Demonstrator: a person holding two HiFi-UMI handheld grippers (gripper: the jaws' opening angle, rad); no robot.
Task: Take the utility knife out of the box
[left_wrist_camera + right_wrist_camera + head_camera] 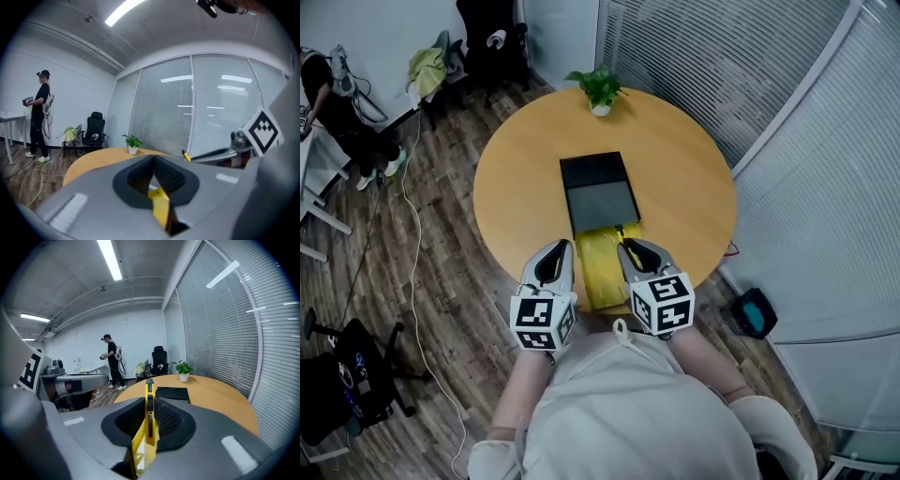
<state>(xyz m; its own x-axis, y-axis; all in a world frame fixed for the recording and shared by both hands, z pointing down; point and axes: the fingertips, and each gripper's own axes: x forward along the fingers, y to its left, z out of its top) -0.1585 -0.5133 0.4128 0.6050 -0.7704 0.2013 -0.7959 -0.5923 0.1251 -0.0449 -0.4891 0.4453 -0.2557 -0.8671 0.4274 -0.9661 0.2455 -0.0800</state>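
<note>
On the round wooden table [694,187] lies an open black box [598,187] with a grey inside. A yellow packaging sheet [602,267] is spread between the box and my two grippers. My right gripper [630,247] is shut on the yellow utility knife [149,416]. The knife has a black slider, stands on edge between the pads and points at the box [172,393]. My left gripper [561,247] is shut on a fold of the yellow packaging [160,206]. The knife's tip [186,156] also shows at the right of the left gripper view.
A small potted plant [599,91] stands at the table's far edge. Glass walls with blinds [825,187] run along the right. Black office chairs [492,42] and a standing person [111,359] are further off, and cables lie on the wood floor [412,253].
</note>
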